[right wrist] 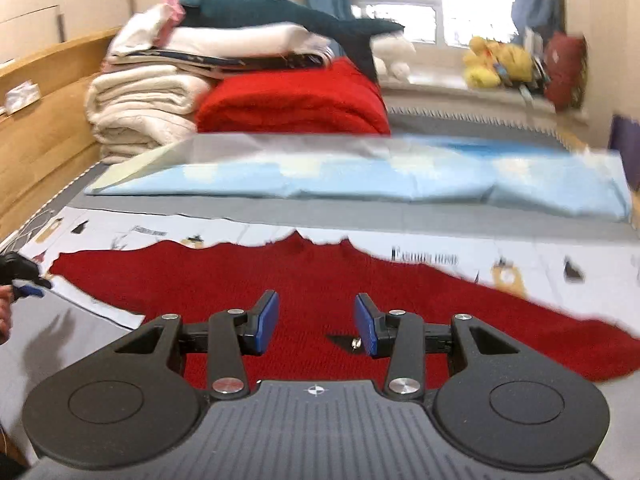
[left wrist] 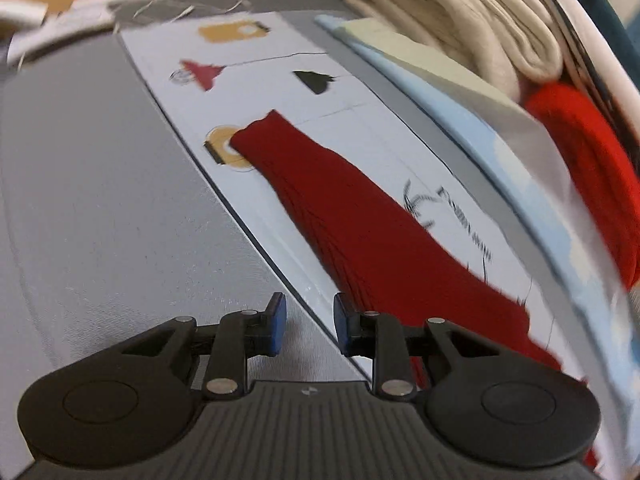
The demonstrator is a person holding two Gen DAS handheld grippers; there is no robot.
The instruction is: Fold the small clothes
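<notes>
A dark red knit garment (right wrist: 320,292) lies spread flat on a white printed mat (right wrist: 540,256) on a grey bed. In the left wrist view a red sleeve (left wrist: 320,200) runs away from me over the same mat (left wrist: 248,56). My left gripper (left wrist: 310,326) is open and empty, hovering at the mat's near edge beside the sleeve. It also shows in the right wrist view (right wrist: 24,280) at the far left. My right gripper (right wrist: 316,322) is open and empty, low over the garment's middle.
A light blue folded sheet (right wrist: 360,180) lies behind the mat. A stack of cream blankets (right wrist: 140,116), a bright red blanket (right wrist: 292,100) and other bedding stands at the back. A wooden bed rail (right wrist: 44,120) runs along the left. Grey bedsheet (left wrist: 100,200) lies left of the mat.
</notes>
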